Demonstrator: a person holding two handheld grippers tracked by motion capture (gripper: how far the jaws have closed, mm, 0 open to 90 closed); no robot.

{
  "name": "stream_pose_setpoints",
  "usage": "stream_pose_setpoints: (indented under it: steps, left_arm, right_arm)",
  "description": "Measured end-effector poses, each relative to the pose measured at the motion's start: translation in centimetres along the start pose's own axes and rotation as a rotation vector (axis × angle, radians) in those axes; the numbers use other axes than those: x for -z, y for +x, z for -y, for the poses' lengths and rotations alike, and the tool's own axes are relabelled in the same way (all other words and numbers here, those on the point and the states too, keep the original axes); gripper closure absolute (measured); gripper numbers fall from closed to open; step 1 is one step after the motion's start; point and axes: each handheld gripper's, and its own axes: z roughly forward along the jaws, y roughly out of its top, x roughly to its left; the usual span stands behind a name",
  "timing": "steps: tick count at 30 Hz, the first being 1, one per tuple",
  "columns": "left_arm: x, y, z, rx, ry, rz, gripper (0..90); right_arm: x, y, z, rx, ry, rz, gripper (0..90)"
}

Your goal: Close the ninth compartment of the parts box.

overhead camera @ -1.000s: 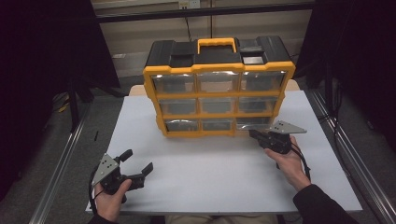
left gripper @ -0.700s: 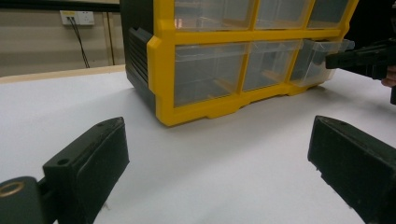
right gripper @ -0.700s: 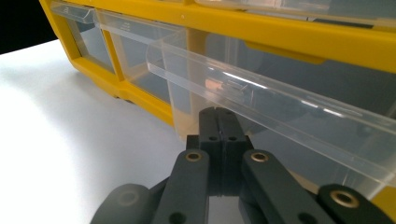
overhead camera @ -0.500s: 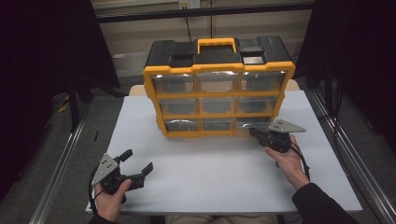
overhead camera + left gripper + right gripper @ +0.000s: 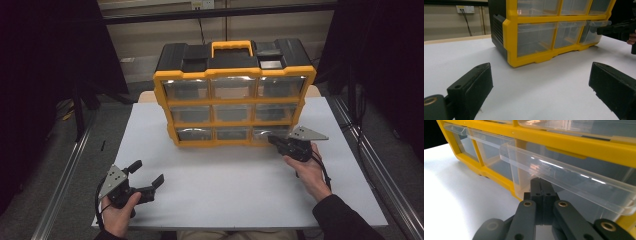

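One organiser cabinet (image 5: pixel 234 95) is standing on one white table (image 5: pixel 220 185); nine clear drawers (image 5: pixel 232 113) are showing in its front, arranged as three rows of three; one orange carry handle (image 5: pixel 231 46) is sitting on its top. Two hand-held grippers are resting over the table: one left gripper (image 5: pixel 148 175); one right gripper (image 5: pixel 271 140).

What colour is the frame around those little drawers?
Yellow; the organiser's frame shows best in the left gripper view.
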Motion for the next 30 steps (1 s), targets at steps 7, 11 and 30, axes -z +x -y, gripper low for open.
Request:
stream_pose_setpoints:
  steps: [7,11,30]
  left_arm:
    - [0.0,0.03,0.01,0.001,0.0,-0.001,5.0]
    - [0.0,0.04,0.02,0.0,0.001,-0.001,5.0]
    - [-0.03,-0.02,0.01,0.0,0.002,0.002,4.9]
  right_arm:
    - [-0.13,-0.24,-0.21,-0.012,-0.006,0.013,90.0]
    - [-0.25,-0.32,-0.21,-0.01,-0.005,0.014,90.0]
    - [-0.7,-0.54,-0.27,-0.014,-0.004,0.029,90.0]
